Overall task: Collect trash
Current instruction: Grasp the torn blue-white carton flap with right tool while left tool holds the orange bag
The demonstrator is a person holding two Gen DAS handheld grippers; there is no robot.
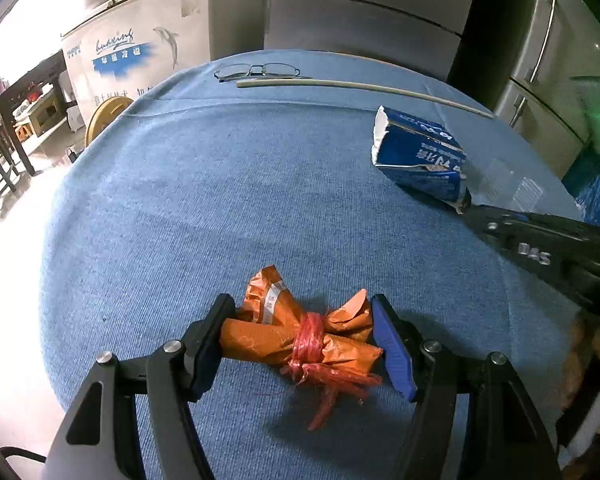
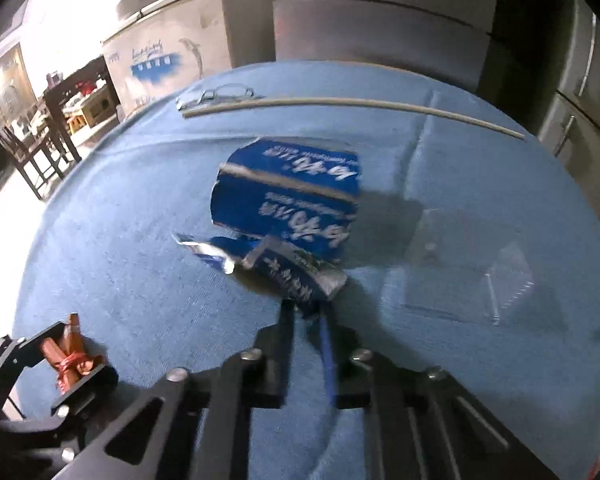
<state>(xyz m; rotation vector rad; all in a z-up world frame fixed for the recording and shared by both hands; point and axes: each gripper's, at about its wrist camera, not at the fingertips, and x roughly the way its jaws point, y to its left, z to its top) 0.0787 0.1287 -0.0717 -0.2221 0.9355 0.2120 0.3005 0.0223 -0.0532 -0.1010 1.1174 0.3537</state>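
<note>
An orange wrapper bundle (image 1: 300,336) tied with red string lies on the blue tablecloth (image 1: 204,208), between the fingers of my left gripper (image 1: 304,348). The jaws touch or nearly touch both its ends. It also shows in the right wrist view (image 2: 70,354), inside the left gripper (image 2: 66,364). My right gripper (image 2: 306,328) is shut on a corner of a torn blue carton (image 2: 288,208) and holds it tilted above the cloth. In the left wrist view the carton (image 1: 418,156) hangs from the right gripper (image 1: 466,202).
A pair of glasses (image 1: 256,71) and a long pale stick (image 1: 360,88) lie at the table's far edge. A clear plastic piece (image 2: 472,276) lies to the right of the carton. A white freezer (image 1: 148,48) and a grey refrigerator (image 1: 364,16) stand behind the table.
</note>
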